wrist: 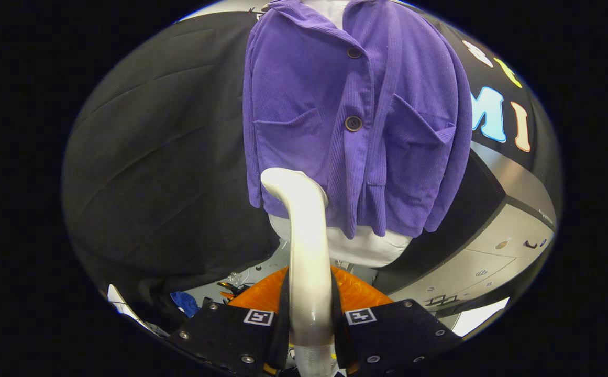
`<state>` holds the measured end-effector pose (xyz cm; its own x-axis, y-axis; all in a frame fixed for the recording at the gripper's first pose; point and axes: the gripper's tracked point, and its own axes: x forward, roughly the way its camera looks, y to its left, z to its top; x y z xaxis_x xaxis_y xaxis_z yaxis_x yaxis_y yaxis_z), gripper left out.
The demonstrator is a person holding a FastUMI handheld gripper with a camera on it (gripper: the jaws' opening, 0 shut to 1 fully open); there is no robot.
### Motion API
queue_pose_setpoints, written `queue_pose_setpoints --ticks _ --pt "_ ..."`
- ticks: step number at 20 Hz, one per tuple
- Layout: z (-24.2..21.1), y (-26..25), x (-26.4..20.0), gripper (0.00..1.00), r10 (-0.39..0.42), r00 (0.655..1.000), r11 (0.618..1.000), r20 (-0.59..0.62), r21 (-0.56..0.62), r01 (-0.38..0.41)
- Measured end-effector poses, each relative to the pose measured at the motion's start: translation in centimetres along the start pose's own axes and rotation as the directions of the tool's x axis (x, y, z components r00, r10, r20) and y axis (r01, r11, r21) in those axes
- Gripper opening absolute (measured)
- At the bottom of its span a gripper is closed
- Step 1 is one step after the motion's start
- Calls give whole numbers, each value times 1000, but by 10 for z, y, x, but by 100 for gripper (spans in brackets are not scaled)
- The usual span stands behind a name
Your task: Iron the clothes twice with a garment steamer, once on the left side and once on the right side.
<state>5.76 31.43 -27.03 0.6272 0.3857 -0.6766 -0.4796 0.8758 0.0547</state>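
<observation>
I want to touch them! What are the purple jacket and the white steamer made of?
The jacket looks like soft corduroy: fine ribs run down it, matte. The steamer, held between the gripper fingers, looks like hard glossy plastic, since light glints off it.

Bright, even light; sharp centre (fisheye-bent edges), faint glare.

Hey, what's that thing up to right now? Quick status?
Gripper jaws shut on white steamer handle. Steamer head by the lower hem of the purple jacket on its white mannequin. Nothing between head and cloth.
</observation>
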Motion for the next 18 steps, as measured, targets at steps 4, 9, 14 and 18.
queue_pose_setpoints --ticks 4,9,14,18 --pt "-6 -26 -29 35 3 1000 999 -1 37 -3" --pt "-10 -82 -94 36 -30 999 993 42 116 25" --pt "-3 -147 -163 36 -103 987 975 122 211 75" --pt "27 -197 -216 36 -165 958 944 234 317 85"
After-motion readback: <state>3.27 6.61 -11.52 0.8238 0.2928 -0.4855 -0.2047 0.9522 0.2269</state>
